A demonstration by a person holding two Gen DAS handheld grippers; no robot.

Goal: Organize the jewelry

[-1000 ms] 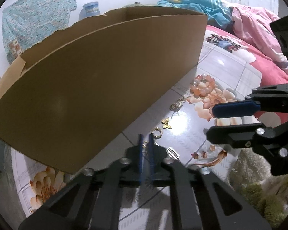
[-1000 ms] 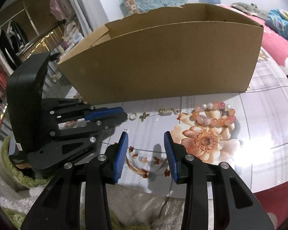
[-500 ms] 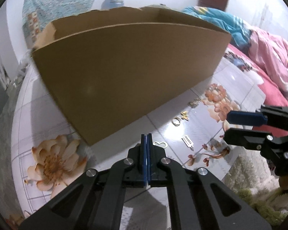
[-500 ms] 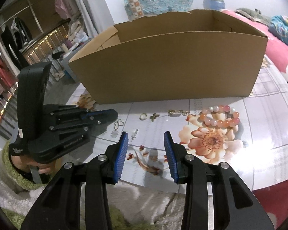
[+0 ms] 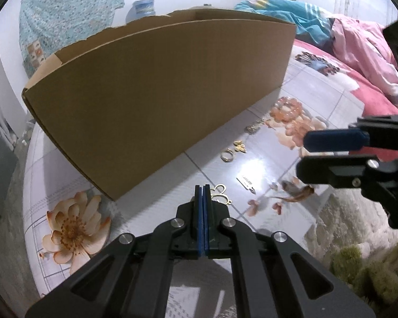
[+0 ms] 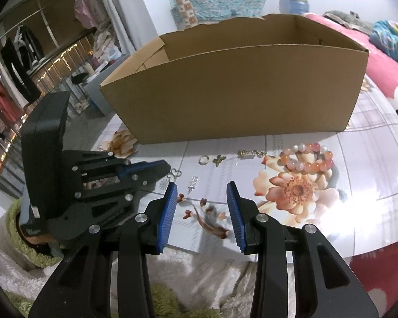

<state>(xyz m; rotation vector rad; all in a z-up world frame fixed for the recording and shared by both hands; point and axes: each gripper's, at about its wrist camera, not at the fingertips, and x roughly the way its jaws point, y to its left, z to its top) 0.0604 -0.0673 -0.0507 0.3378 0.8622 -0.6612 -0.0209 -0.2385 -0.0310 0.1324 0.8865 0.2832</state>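
Our left gripper is closed on nothing, its tips just beside the gold heart-shaped charm lying on the desk slightly to their right. Our right gripper hangs open, farther off. The cardboard box stands beyond.

Bright overhead glare on glossy tabletop; fisheye-warped edges.

- My left wrist camera sits low over the floral table, facing the cardboard box close up.
- My right wrist camera looks from farther right, over the box's rim.
- Both share the box, the table, and each other's gripper.
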